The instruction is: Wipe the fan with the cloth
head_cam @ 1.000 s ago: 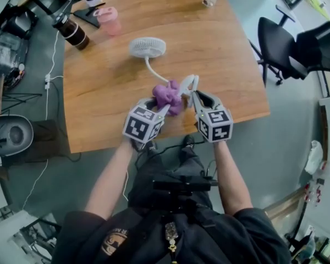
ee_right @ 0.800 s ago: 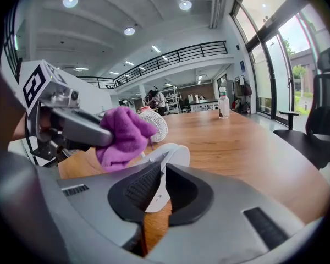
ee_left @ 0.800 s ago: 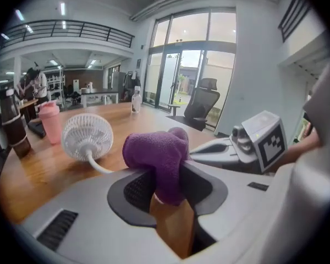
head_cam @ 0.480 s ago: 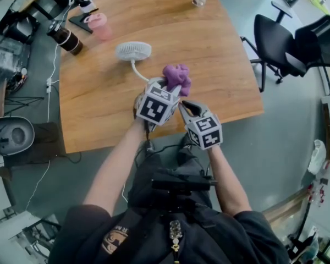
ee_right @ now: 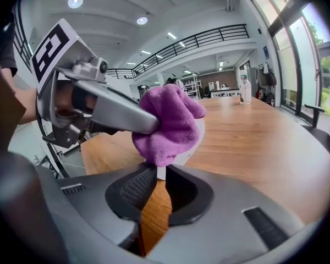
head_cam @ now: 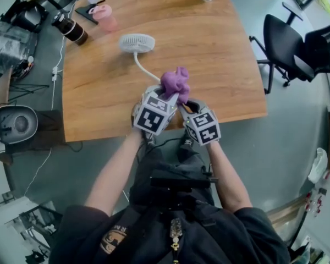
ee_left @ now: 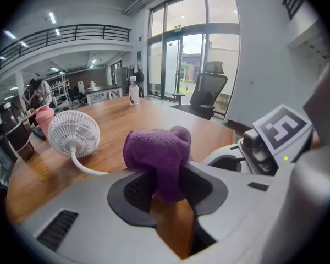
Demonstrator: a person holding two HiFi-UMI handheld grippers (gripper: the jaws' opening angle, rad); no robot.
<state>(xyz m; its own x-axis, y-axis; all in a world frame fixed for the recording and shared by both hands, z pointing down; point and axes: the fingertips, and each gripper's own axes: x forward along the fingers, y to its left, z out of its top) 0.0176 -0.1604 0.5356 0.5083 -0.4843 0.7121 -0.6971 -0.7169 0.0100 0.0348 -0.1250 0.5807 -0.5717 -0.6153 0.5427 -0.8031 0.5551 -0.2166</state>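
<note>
Left gripper [ee_left: 166,174] jaws clenched on purple cloth [ee_left: 157,150] above wooden table [head_cam: 225,65], right gripper [ee_right: 157,176] jaws just loosening, slightly apart around white fan [head_cam: 136,43] end

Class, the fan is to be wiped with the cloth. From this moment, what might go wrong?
1. The right gripper has just been opening with a white part of the fan between its jaws, so the fan may slip or tip.
2. The left gripper pinches the cloth as a bunched wad, so little of it may meet the fan.
</note>
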